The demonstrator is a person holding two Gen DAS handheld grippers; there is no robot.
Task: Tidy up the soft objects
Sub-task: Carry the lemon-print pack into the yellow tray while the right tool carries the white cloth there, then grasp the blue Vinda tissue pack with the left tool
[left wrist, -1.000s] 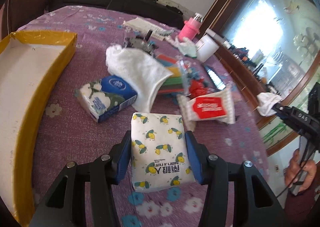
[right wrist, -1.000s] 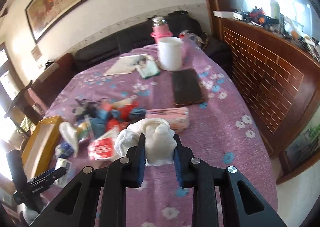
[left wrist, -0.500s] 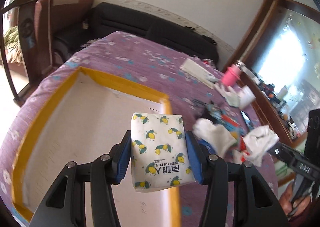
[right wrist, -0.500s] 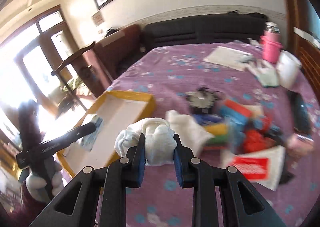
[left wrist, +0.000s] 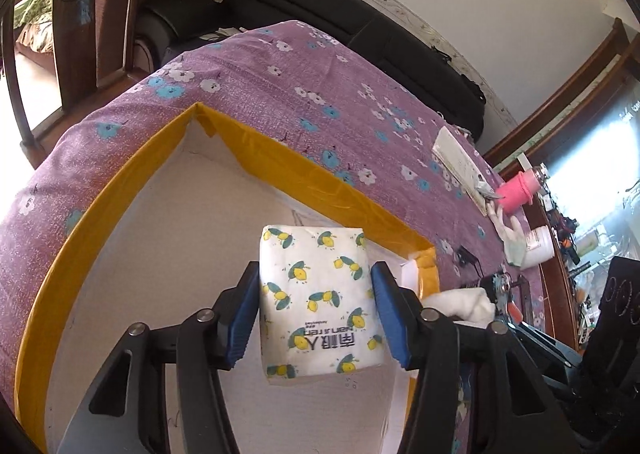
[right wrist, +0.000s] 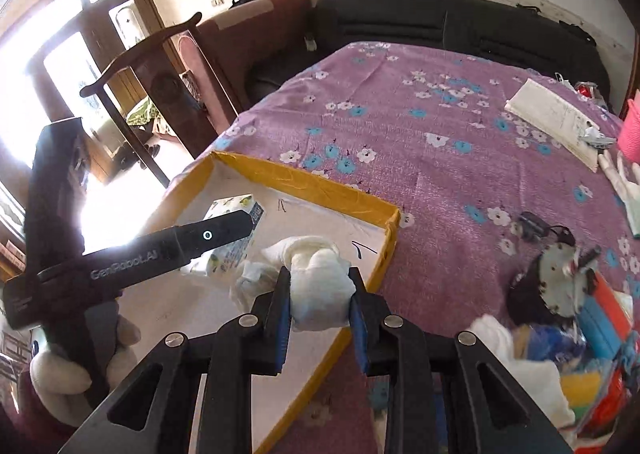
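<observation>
A tissue pack [left wrist: 316, 302] printed with lemons sits between the blue pads of my left gripper [left wrist: 316, 274], above the white floor of a yellow-rimmed box [left wrist: 320, 181]. Its jaws are opening, though the pads still touch the pack's sides. My right gripper [right wrist: 319, 282] holds a rolled white cloth [right wrist: 316, 294] over the box's near right corner [right wrist: 384, 254]. Those jaws are opening too, with the cloth still between the pads. In the right wrist view, the left gripper [right wrist: 216, 234] reaches in from the left with the tissue pack [right wrist: 234, 209]. The cloth [left wrist: 460, 302] shows at the left wrist view's right side.
A pile lies on the purple flowered tablecloth [right wrist: 400, 125] right of the box: a clock-like disc [right wrist: 560, 274], another white cloth [right wrist: 520, 354] and coloured packs [right wrist: 600, 314]. Farther back are a pink cup [left wrist: 520, 193], a white cup [left wrist: 540, 250] and papers [right wrist: 552, 113]. A gloved hand [right wrist: 60, 382] holds the left gripper.
Both grippers have swung left from the pile to above the yellow-rimmed box, carrying the tissue pack and the white cloth. Both pairs of jaws stand slightly wider.
</observation>
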